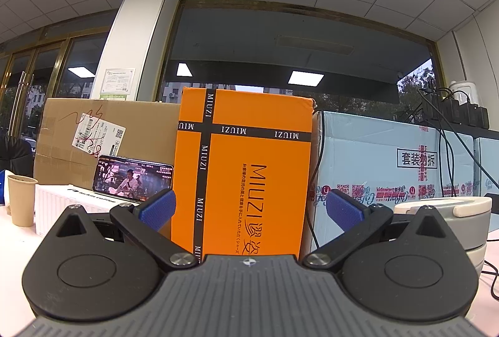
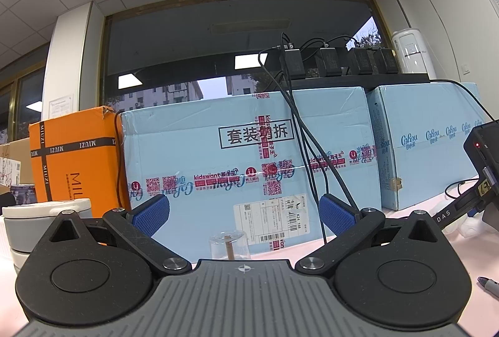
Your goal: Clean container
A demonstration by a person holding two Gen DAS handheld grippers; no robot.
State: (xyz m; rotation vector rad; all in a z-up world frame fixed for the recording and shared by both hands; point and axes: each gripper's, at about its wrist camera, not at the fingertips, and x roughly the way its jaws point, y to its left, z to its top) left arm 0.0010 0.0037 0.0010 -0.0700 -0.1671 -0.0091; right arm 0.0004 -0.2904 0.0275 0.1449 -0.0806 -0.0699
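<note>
A stacked grey and white lidded container [image 1: 446, 212] stands on the pale table at the right of the left wrist view; the same container [image 2: 46, 214] appears at the left of the right wrist view. My left gripper [image 1: 251, 206] is open, facing an orange box, with nothing between its blue pads [image 1: 157, 209]. My right gripper [image 2: 244, 212] is open too. A small clear glass cup [image 2: 229, 245] with a brown stick in it stands just ahead of it, low between the fingers and untouched.
An orange MIUZI box [image 1: 249, 168], a brown carton [image 1: 103, 137] and light blue cartons [image 2: 249, 156] wall off the back. A phone [image 1: 132, 178] leans on a white box beside a paper cup [image 1: 21, 199]. Cables [image 2: 308, 143] hang down; a black device [image 2: 483, 150] and pen [image 2: 489, 285] lie right.
</note>
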